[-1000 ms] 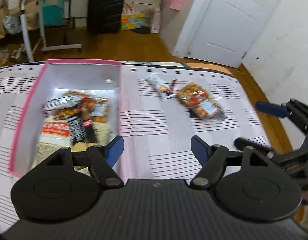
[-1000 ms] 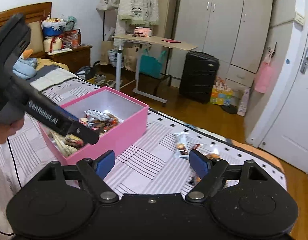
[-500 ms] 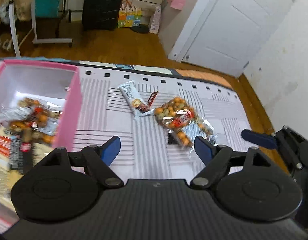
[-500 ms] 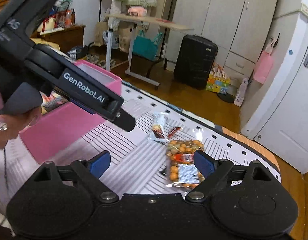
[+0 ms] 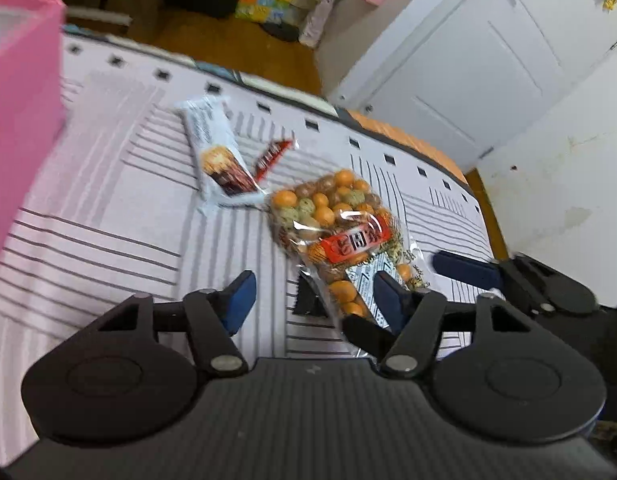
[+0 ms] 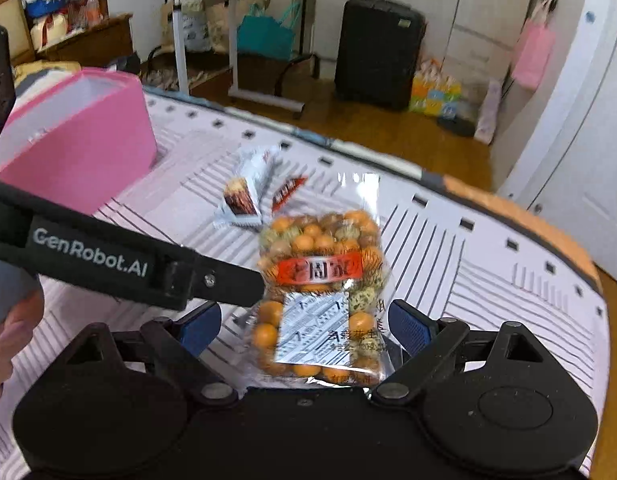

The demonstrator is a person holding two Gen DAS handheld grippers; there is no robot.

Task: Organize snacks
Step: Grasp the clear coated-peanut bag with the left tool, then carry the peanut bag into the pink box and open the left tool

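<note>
A clear bag of orange and green coated peanuts [image 5: 332, 232] [image 6: 320, 280] lies on the striped bed cover. Beyond it lie a white snack bar [image 5: 216, 156] [image 6: 244, 196] and a small red bar [image 5: 272, 158] [image 6: 286, 192]. My left gripper [image 5: 312, 300] is open and empty, low over the near end of the bag, its right finger over the bag's edge. My right gripper [image 6: 304, 328] is open, its fingers on either side of the bag's near end. The pink box [image 5: 16, 92] [image 6: 80, 140] stands to the left; its contents are hidden.
The bed's far edge [image 6: 520, 212] drops to a wooden floor. Behind stand a black suitcase [image 6: 376, 48], a white-legged desk [image 6: 232, 40] and a white door [image 5: 468, 72]. The left gripper's body [image 6: 108, 260] crosses the right wrist view.
Both grippers have moved right, away from the pink box, and lowered toward the peanut bag. The box has slid to the left edge of both views.
</note>
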